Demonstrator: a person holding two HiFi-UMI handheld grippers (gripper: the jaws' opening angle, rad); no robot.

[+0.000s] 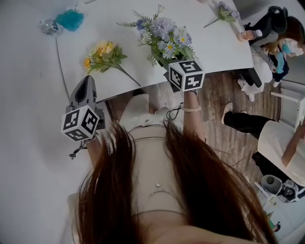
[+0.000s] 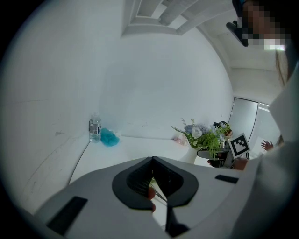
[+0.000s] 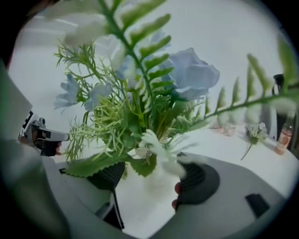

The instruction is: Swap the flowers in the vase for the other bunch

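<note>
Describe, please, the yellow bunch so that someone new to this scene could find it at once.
On the white table, look left of the upright blue bunch. The yellow bunch lies flat there, its bare stem pointing toward the table's near edge. It alone has yellow and orange blooms; the small loose sprig far right is purple.

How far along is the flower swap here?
Done: nothing yet; the blue bunch sits in the white vase. In hand: the right tool is open, jaws either side of the vase, not gripping; the left tool is shut near the table edge. Left: lift the blue bunch out, then stand the yellow bunch, lying on the table, in the vase.
</note>
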